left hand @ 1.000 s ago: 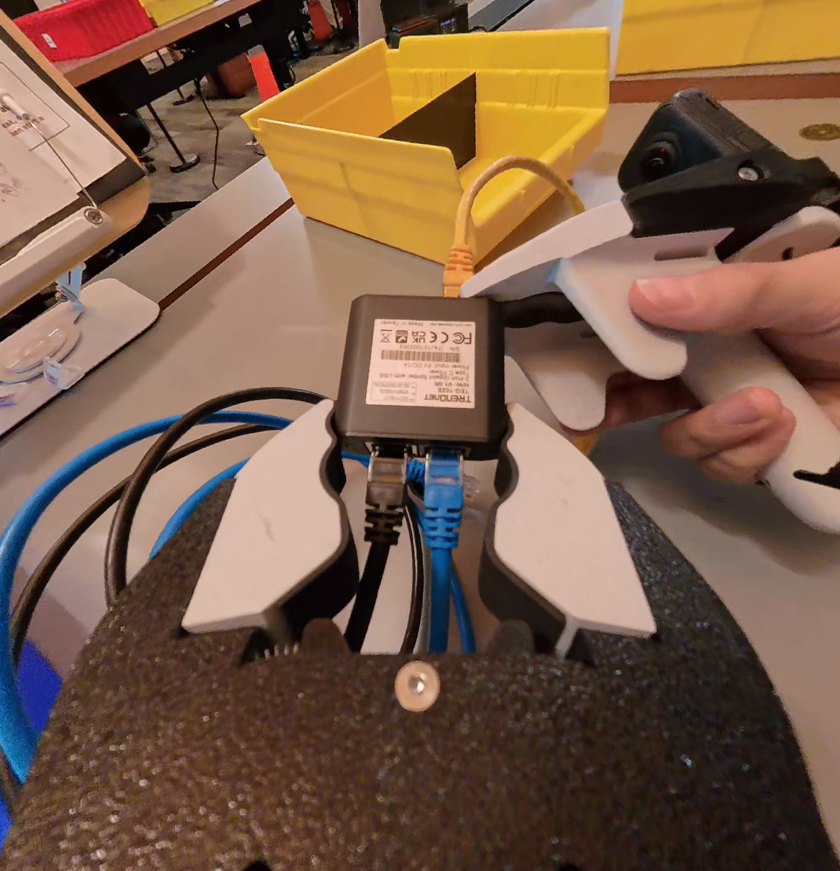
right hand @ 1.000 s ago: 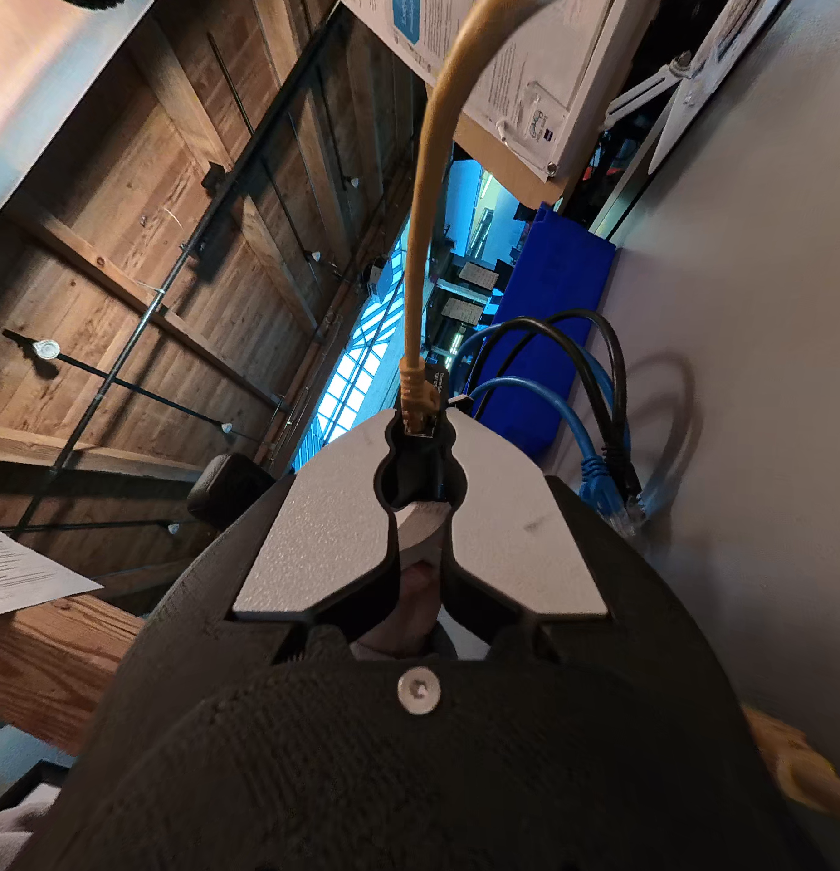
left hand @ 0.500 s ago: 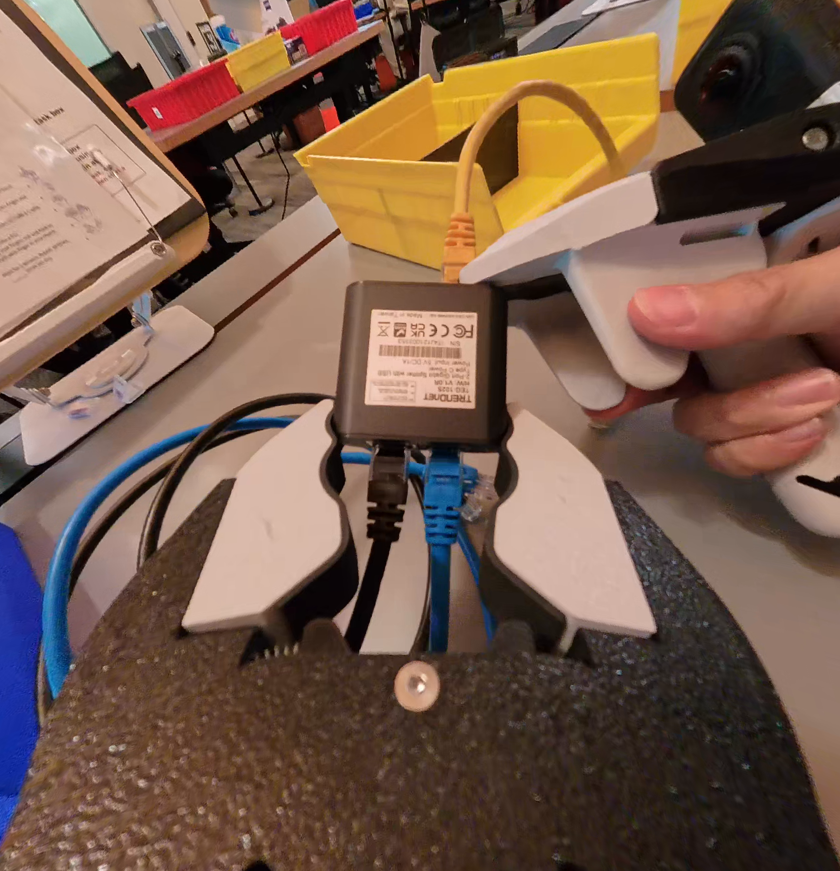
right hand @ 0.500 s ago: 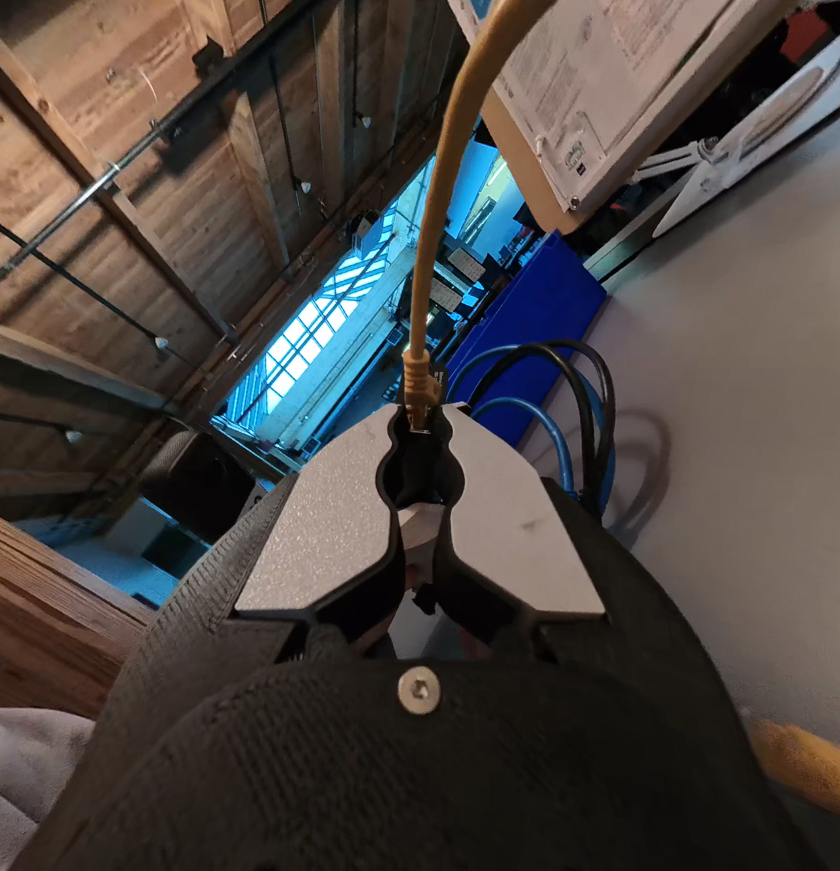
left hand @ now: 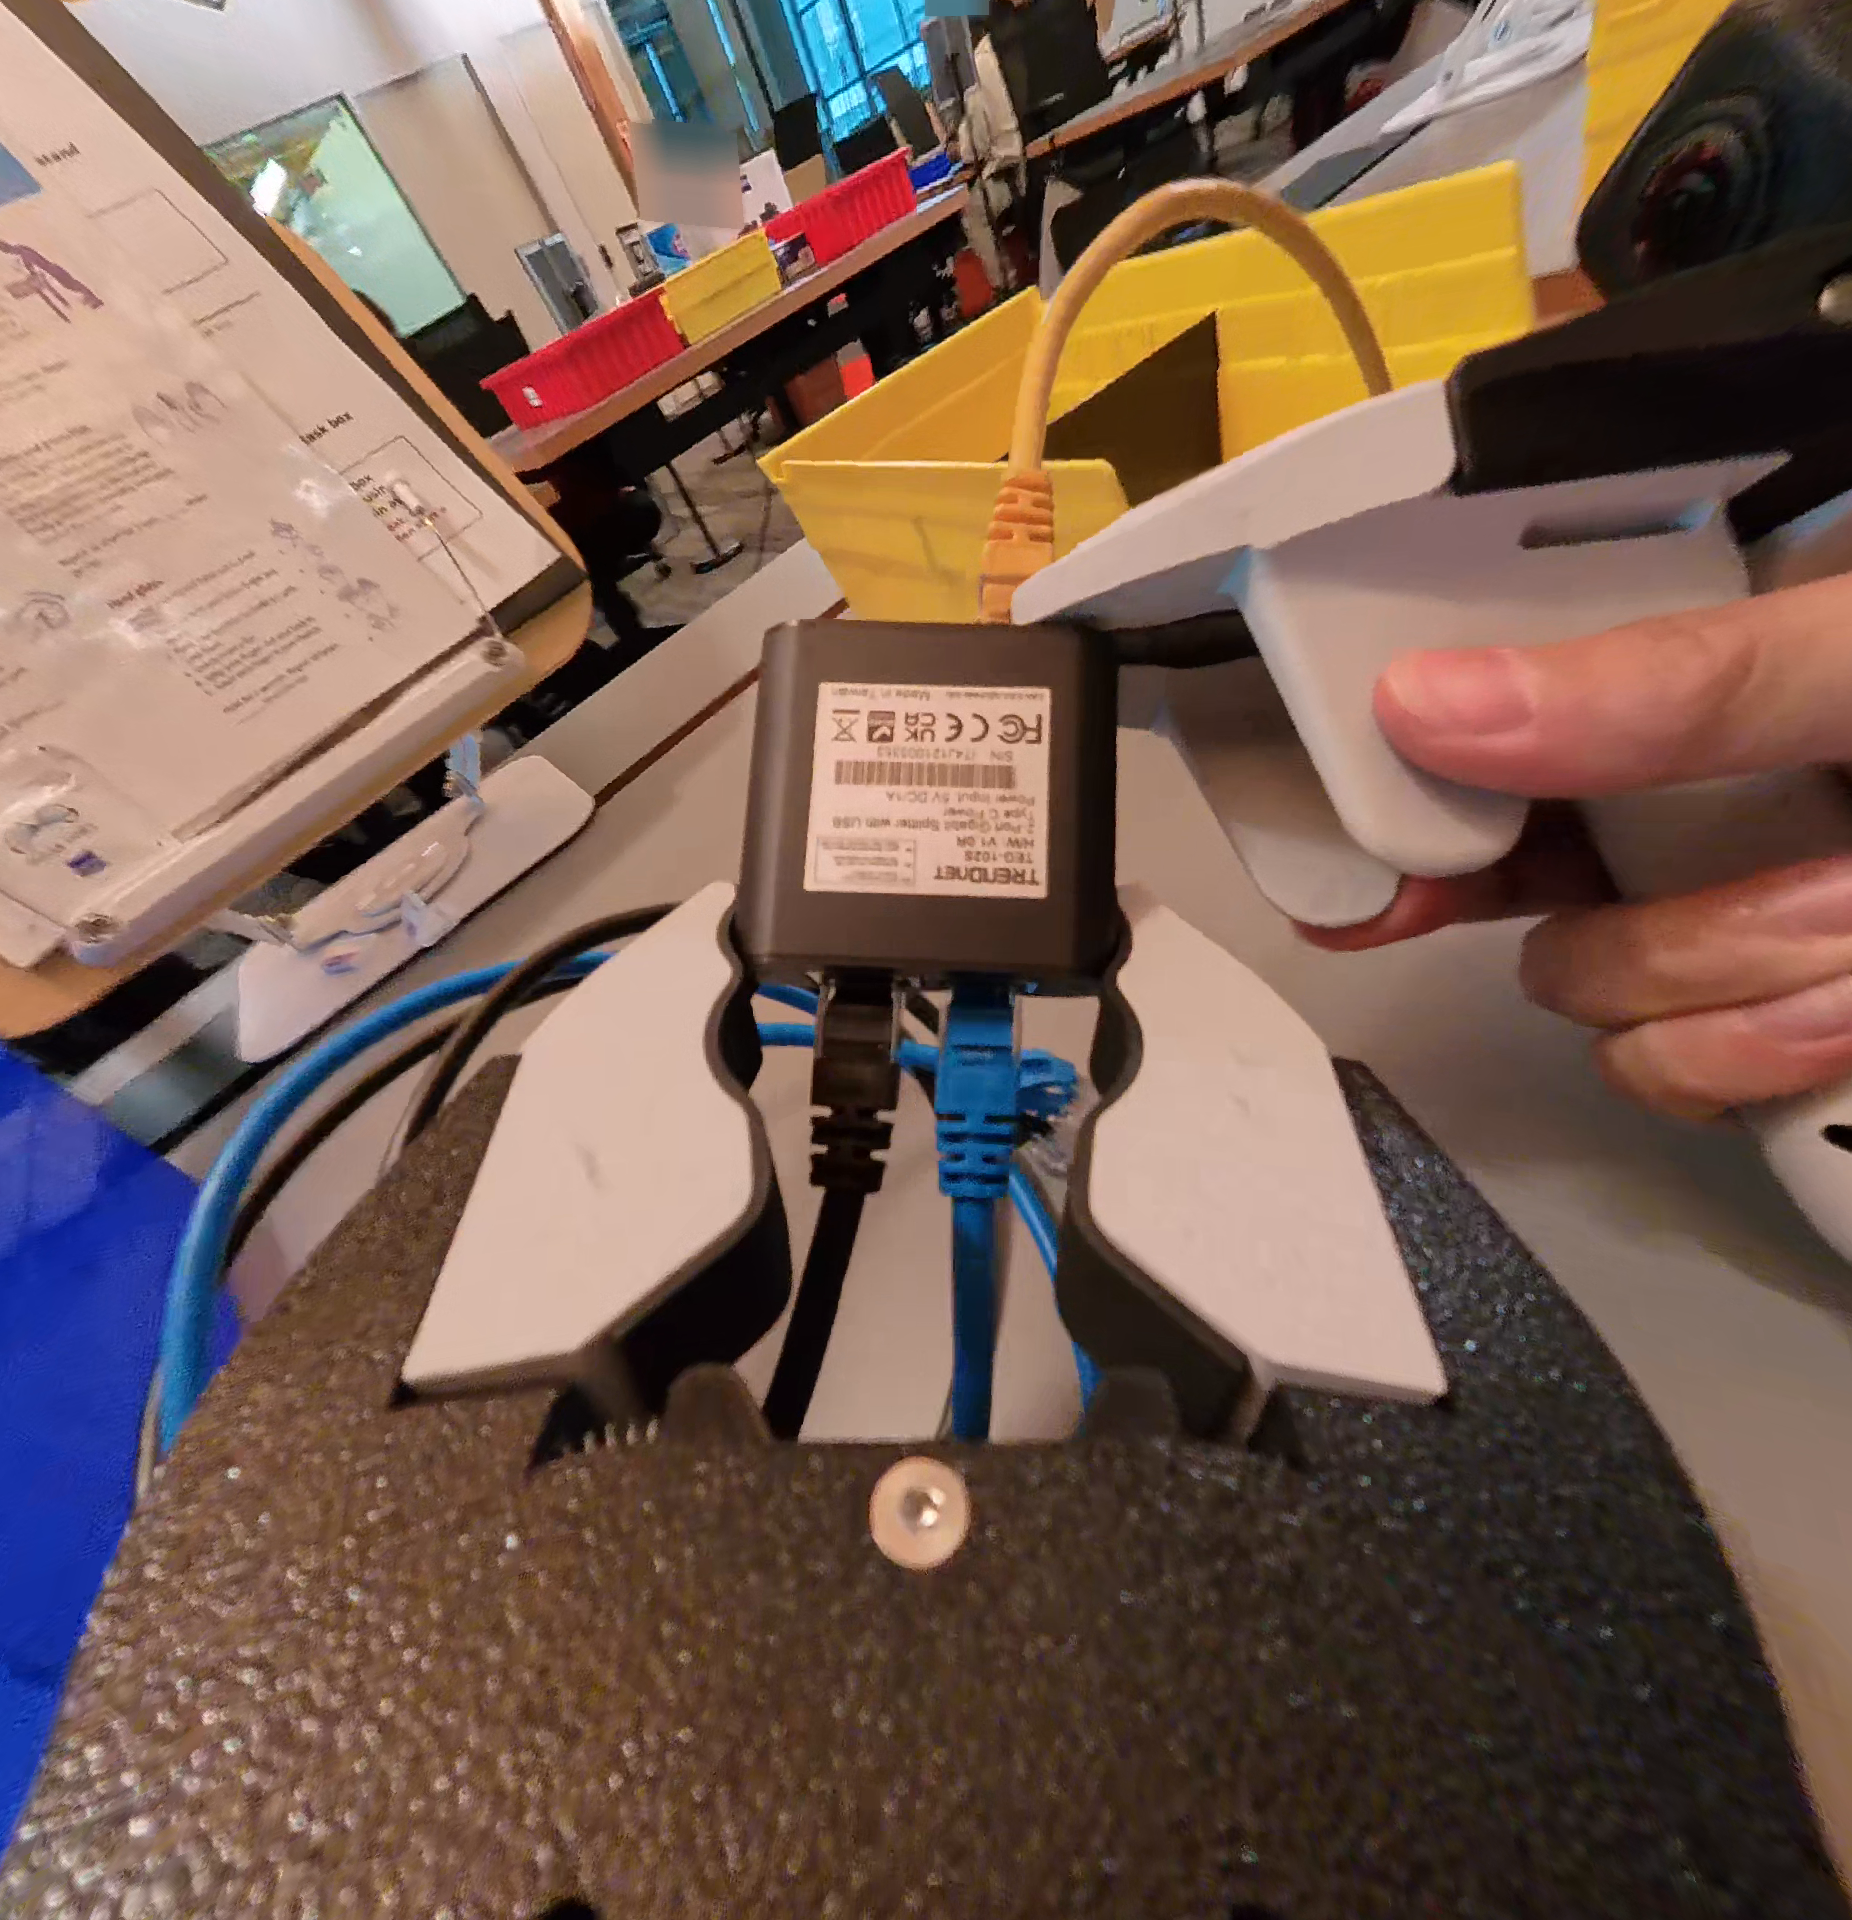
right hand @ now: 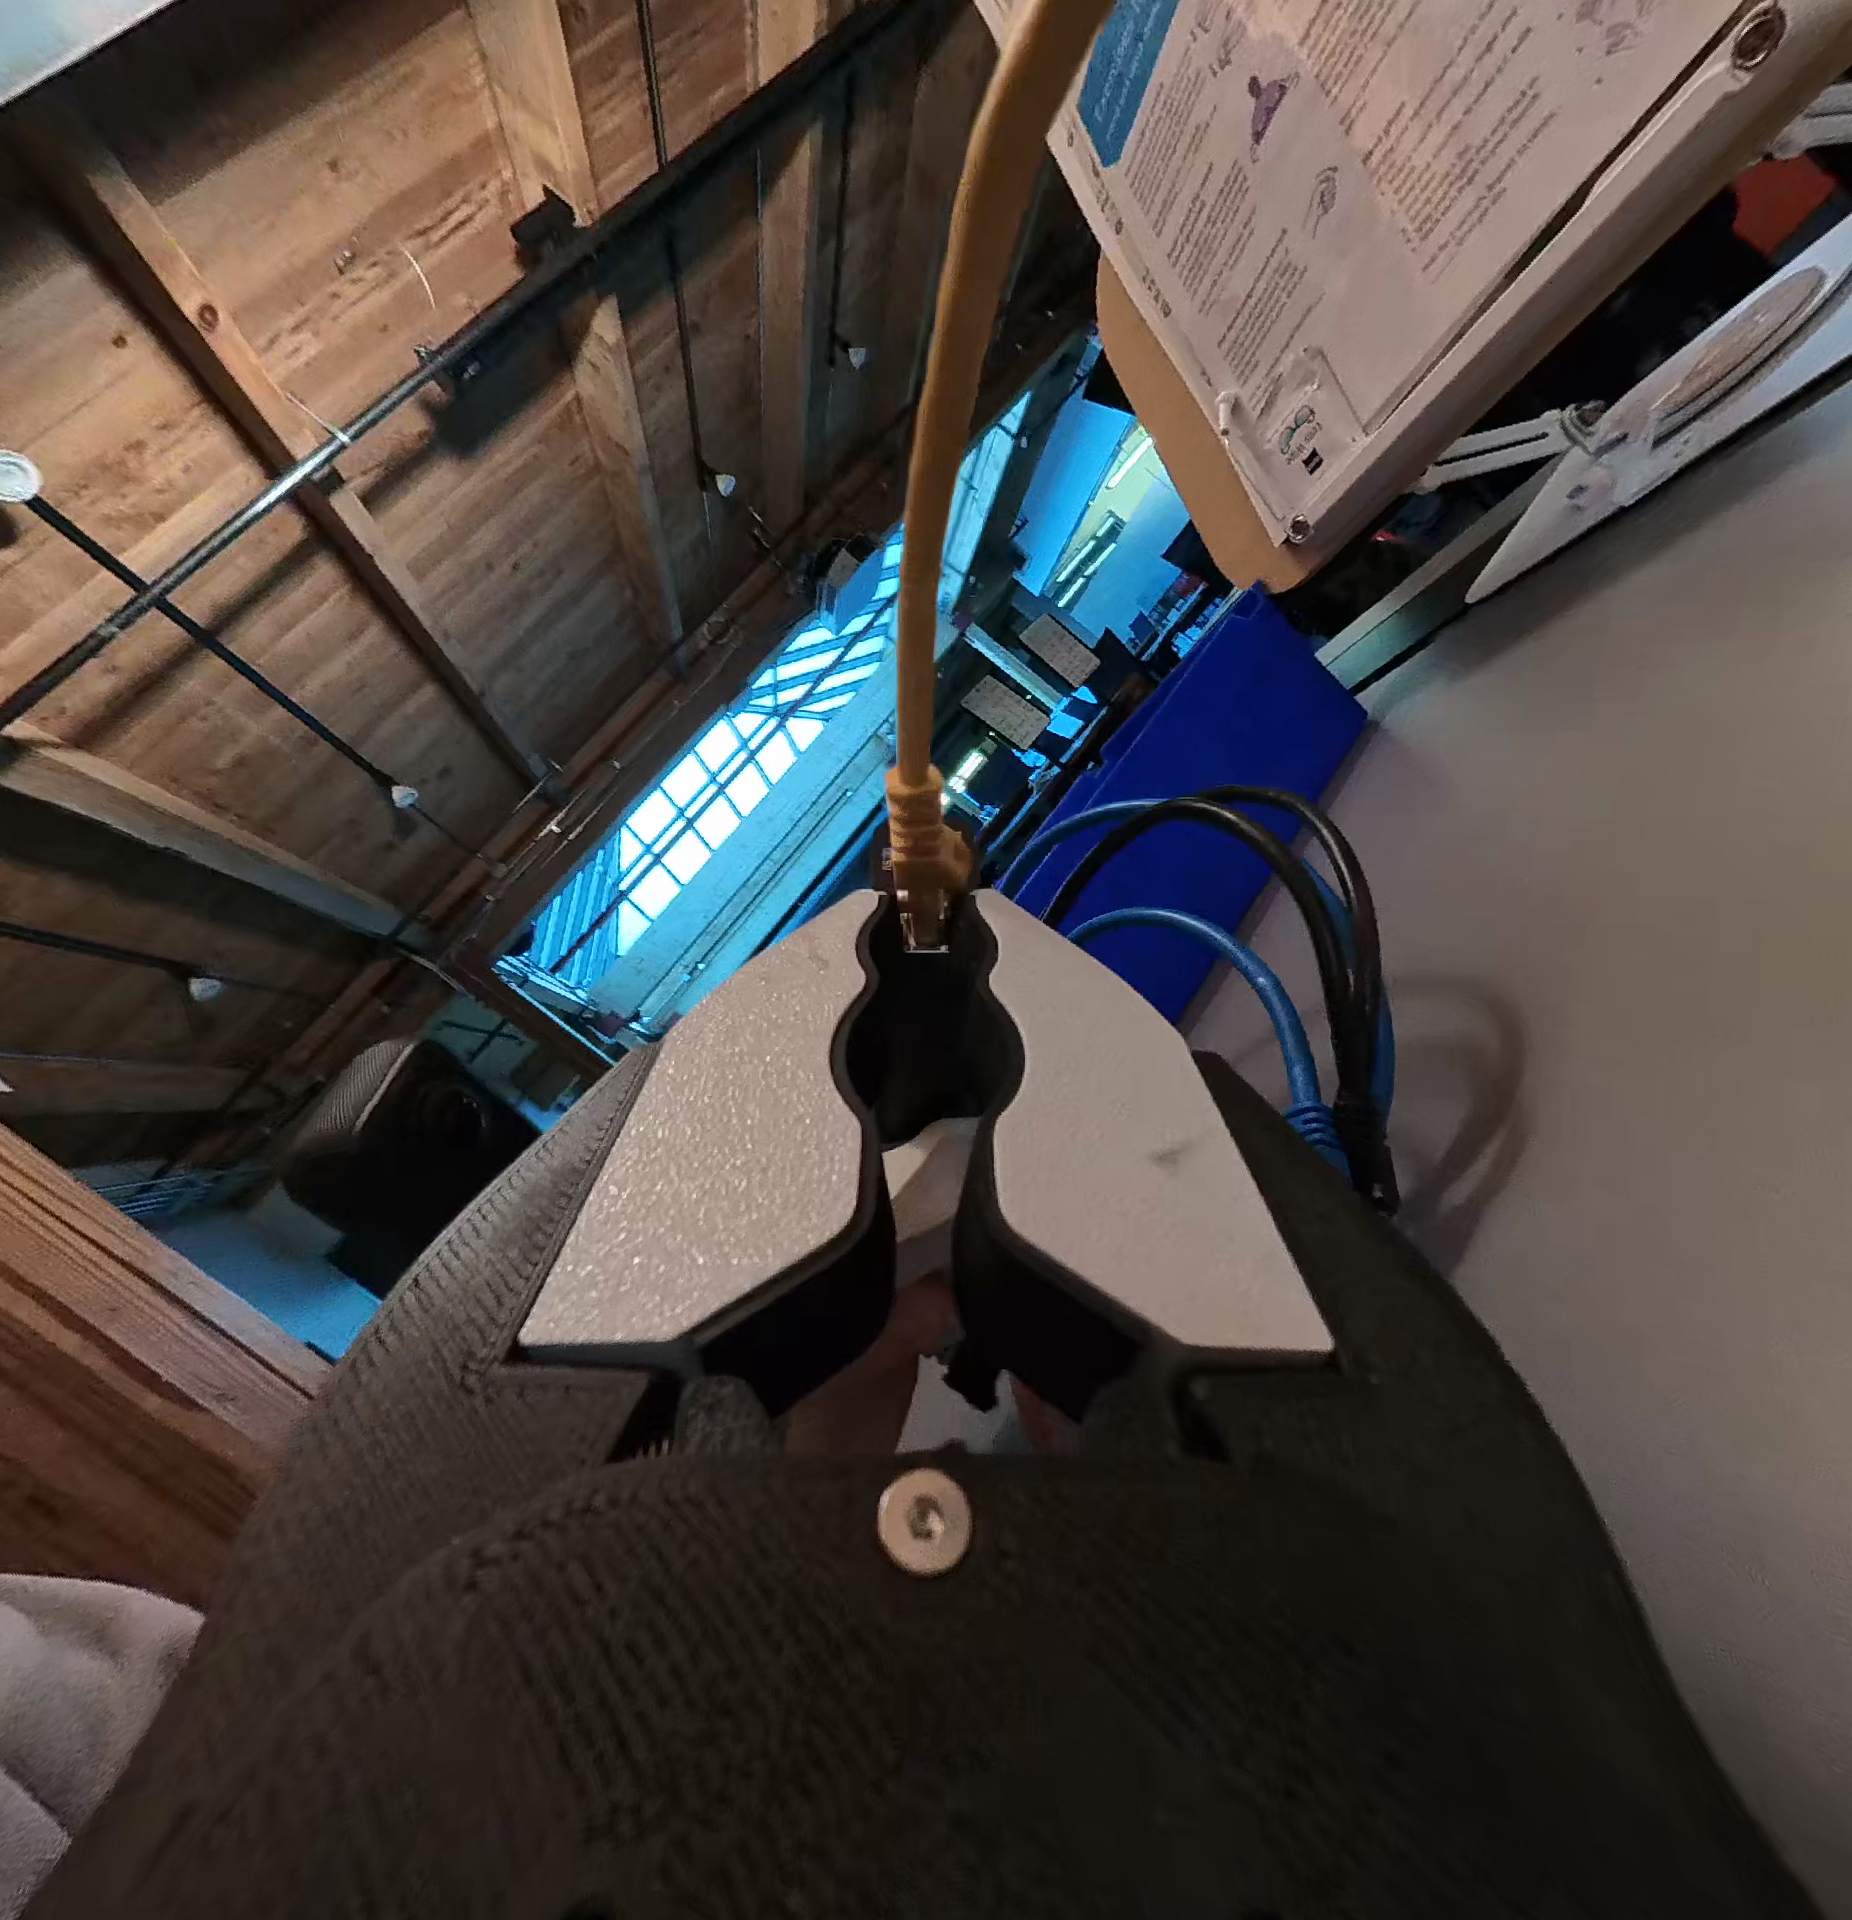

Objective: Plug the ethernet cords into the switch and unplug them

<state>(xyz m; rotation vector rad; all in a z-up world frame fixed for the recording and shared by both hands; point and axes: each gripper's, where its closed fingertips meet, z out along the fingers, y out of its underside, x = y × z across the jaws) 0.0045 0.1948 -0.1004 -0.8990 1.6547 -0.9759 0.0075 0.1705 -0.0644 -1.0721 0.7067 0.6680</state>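
Observation:
My left gripper [left hand: 927,925] is shut on the sides of the black switch [left hand: 932,790] and holds it label up above the table. A black cord's plug [left hand: 849,1081] and a blue cord's plug [left hand: 974,1081] sit in its near ports. A yellow cord's plug [left hand: 1015,540] stands at the switch's far side, its cable arching up and to the right. My right gripper [right hand: 927,920] is shut on that yellow plug [right hand: 917,842]. It also shows in the left wrist view [left hand: 1026,613], coming in from the right. The port the plug meets is hidden.
A yellow bin [left hand: 932,520] stands just behind the switch. A document stand [left hand: 226,520] is at the left and a blue bin [left hand: 49,1351] at the near left. Loops of blue and black cord [right hand: 1306,997] lie on the grey table [left hand: 1524,1351]. A hand [left hand: 1680,831] holds the right gripper. The gap from one gripper's tips to the other's is roughly 4 cm.
Both grippers have tilted and moved together with the switch, so more of the room shows behind it. Both grips are unchanged.

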